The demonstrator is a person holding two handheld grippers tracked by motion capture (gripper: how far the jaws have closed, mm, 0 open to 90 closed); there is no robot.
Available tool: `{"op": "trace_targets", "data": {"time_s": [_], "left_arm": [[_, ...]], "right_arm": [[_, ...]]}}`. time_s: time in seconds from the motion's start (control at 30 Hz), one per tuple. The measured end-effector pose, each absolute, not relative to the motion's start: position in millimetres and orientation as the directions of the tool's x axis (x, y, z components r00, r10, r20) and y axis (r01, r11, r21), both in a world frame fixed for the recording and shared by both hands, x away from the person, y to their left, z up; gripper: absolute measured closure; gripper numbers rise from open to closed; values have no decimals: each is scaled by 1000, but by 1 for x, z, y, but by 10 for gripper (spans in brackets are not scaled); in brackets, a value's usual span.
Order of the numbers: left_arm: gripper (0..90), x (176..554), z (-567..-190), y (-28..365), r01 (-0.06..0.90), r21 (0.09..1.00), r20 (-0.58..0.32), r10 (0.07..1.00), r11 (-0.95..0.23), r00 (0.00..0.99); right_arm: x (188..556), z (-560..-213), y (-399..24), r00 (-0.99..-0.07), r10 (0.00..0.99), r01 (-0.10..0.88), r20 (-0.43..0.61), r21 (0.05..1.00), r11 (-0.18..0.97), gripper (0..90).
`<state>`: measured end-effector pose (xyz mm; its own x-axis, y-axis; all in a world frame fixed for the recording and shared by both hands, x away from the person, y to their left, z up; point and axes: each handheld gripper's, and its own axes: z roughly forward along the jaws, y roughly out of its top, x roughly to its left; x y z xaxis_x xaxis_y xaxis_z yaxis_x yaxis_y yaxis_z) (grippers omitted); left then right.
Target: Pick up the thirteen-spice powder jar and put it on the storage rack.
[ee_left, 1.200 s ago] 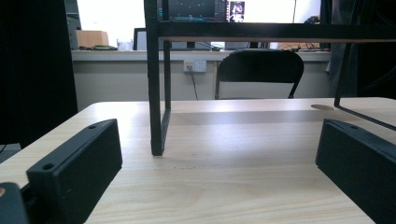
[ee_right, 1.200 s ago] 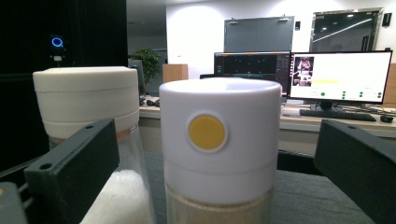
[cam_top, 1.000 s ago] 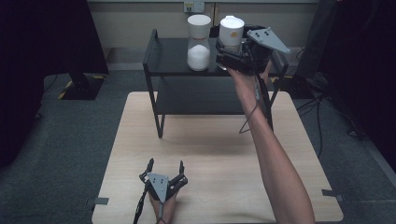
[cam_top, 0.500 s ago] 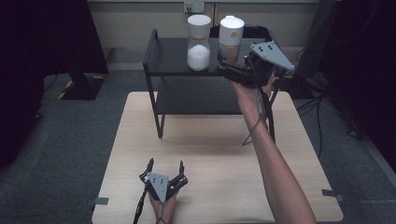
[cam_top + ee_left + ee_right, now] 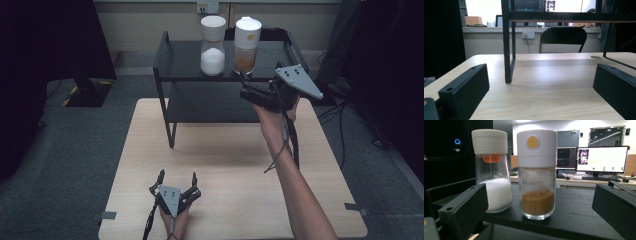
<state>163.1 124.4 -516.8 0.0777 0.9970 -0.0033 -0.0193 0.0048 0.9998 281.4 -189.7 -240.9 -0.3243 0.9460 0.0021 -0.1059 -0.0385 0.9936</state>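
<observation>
Fingers wide apart on the right gripper (image 5: pixel 246 86), nothing between them, and they point straight at the brown-powder jar (image 5: pixel 537 173). From the right gripper view, that jar stands upright just ahead, framed between the two black fingers (image 5: pixel 464 212), not touching either one. White lid with a yellow dot, brown powder low in the glass. Just beside it, on its left in that view, stands the white-powder jar (image 5: pixel 492 170), orange insert under a pale ribbed cap, glass nearly touching its neighbour. Both sit on the top of the black shelf (image 5: pixel 180 62), toward its back edge, seen from above. The right gripper hangs near the shelf's front right corner, held up off the table (image 5: pixel 225 160). Down at the near edge, the left gripper (image 5: pixel 176 179) rests on the wood, fingers spread and empty as well, facing the shelf's front leg (image 5: pixel 507 50).
</observation>
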Motion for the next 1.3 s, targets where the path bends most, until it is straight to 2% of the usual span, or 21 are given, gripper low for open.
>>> {"op": "trace_targets", "data": {"time_s": [0.4, 0.7, 1.0, 1.3], "left_arm": [[0, 163, -517, 124, -20, 1000, -3, 997, 5, 78], [0, 163, -517, 124, -19, 1000, -3, 997, 4, 78], [0, 163, -517, 124, -19, 1000, -3, 997, 5, 75], [0, 163, -517, 123, -19, 1000, -3, 998, 4, 69]], "right_arm": [[261, -268, -202, -358, 934, -110, 10, 993, -53, 0], [242, -288, -206, -350, 937, -125, -16, 992, -30, 0], [221, -328, -216, -317, 948, -111, -39, 994, 3, 0], [199, -385, -227, -271, 962, -79, -19, 997, -2, 0]]}}
